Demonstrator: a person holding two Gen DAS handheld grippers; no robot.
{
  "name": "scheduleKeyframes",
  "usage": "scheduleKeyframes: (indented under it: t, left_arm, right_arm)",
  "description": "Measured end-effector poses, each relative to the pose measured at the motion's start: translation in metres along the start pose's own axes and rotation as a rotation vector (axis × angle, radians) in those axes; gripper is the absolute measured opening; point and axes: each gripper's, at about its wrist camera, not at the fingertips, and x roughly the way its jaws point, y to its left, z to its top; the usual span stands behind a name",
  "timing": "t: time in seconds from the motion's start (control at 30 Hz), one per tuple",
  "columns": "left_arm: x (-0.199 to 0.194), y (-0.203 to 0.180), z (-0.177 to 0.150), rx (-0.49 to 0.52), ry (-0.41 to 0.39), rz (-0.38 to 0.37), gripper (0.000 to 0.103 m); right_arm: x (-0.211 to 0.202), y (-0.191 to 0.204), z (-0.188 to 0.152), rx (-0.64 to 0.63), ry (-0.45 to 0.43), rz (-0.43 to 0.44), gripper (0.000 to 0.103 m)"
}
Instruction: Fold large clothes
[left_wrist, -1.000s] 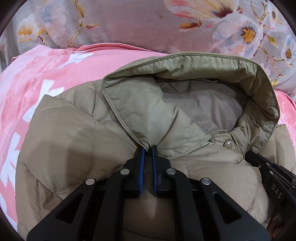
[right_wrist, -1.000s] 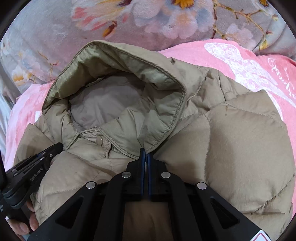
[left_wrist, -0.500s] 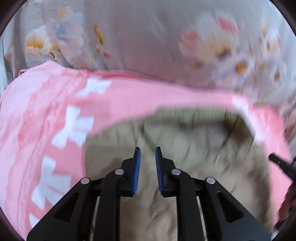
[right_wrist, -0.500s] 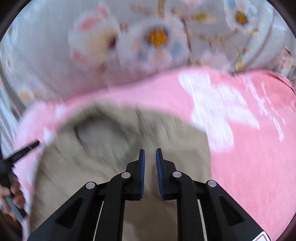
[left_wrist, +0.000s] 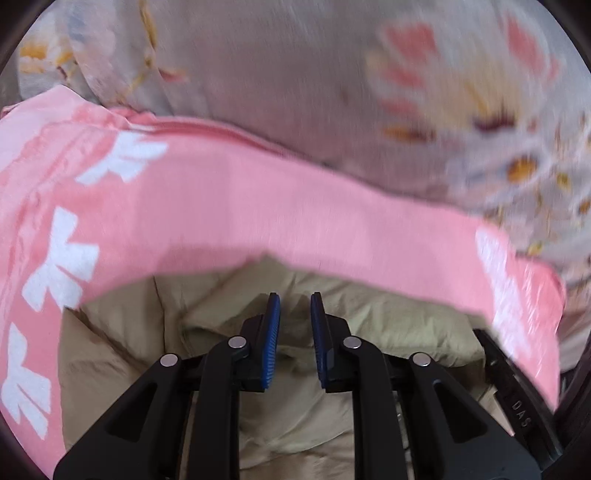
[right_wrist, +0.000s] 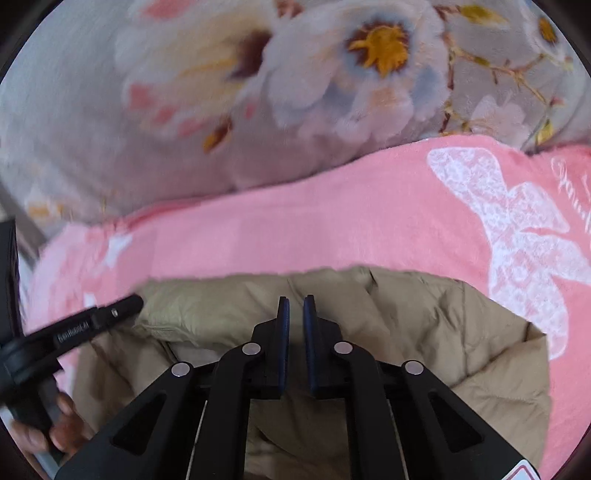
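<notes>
A khaki padded jacket (left_wrist: 388, 325) lies on a pink blanket (left_wrist: 236, 218); only its upper edge shows below and around the fingers. My left gripper (left_wrist: 294, 306) is open and empty above the jacket, blue pads apart. In the right wrist view the same jacket (right_wrist: 461, 350) fills the lower middle. My right gripper (right_wrist: 296, 306) is slightly open with nothing between the pads. The left gripper's black body (right_wrist: 85, 325), held by a hand, shows at the left there; the right gripper's body (left_wrist: 517, 398) shows at the right of the left wrist view.
A grey floral blanket or pillow (right_wrist: 332, 74) lies beyond the pink blanket and fills the top of both views (left_wrist: 295, 74). White butterfly prints (right_wrist: 517, 229) mark the pink blanket at the right.
Both grippers have let go of the jacket near the hood, opened, and pulled back. The hood that filled the views is now mostly out of frame; more pink blanket shows.
</notes>
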Motion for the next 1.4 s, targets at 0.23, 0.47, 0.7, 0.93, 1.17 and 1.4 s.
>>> scheduleKeyframes:
  t: [0.23, 0.47, 0.7, 0.93, 1.17, 1.4]
  left_arm:
    - [0.011, 0.006, -0.033, 0.138, 0.035, 0.064, 0.014]
    - [0.023, 0.011, -0.047, 0.160, 0.029, 0.056, 0.014]
    - [0.031, -0.005, -0.057, 0.232, -0.027, 0.129, 0.014]
    - [0.033, -0.012, -0.061, 0.259, -0.053, 0.172, 0.014]
    - [0.033, -0.014, -0.062, 0.260, -0.056, 0.180, 0.014]
    - [0.034, -0.015, -0.062, 0.266, -0.057, 0.189, 0.014]
  right_arm:
    - [0.006, -0.007, -0.025, -0.155, 0.101, -0.095, 0.000]
    - [0.027, -0.009, -0.032, -0.155, 0.171, -0.120, 0.000]
    - [0.032, 0.004, -0.041, -0.215, 0.091, -0.201, 0.000]
    - [0.033, -0.003, -0.041, -0.188, 0.067, -0.172, 0.000]
    - [0.033, -0.009, -0.041, -0.150, 0.065, -0.126, 0.000]
    - [0.033, -0.008, -0.041, -0.156, 0.065, -0.133, 0.000]
